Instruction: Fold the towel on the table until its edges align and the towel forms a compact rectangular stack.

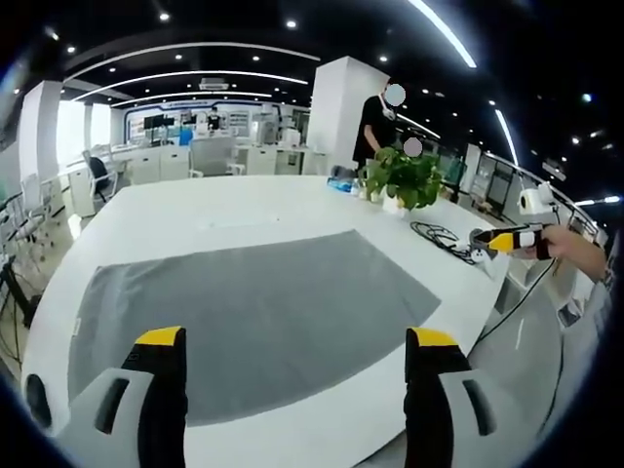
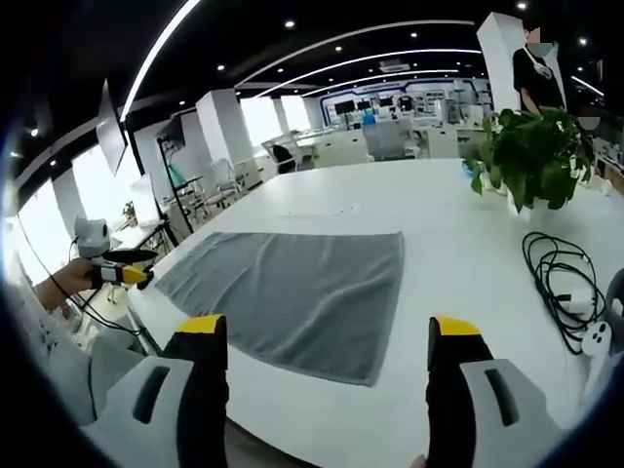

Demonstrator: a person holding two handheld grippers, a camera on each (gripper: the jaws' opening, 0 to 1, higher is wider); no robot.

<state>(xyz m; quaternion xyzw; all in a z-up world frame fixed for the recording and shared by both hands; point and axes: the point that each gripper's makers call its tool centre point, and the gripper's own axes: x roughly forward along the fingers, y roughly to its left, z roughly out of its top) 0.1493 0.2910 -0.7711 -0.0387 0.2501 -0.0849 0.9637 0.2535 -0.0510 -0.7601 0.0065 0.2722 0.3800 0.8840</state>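
A grey towel (image 1: 253,312) lies spread flat on the white table (image 1: 244,200); in the right gripper view the towel (image 2: 292,292) is a flat rectangle near the front edge. My left gripper (image 1: 297,341) hovers open above the towel's near edge, nothing between its yellow-tipped fingers. My right gripper (image 2: 327,331) is open too, above the towel's near right corner. The right gripper (image 1: 512,241) appears at the far right of the left gripper view, held by a hand. The left gripper (image 2: 122,271) appears at the left of the right gripper view.
A potted green plant (image 1: 405,180) stands on the far side of the table, also the plant (image 2: 531,151). A coiled black cable (image 2: 556,278) and white earphones (image 2: 593,341) lie right of the towel. A person (image 1: 375,122) stands behind the plant. Office chairs (image 1: 97,175) stand beyond.
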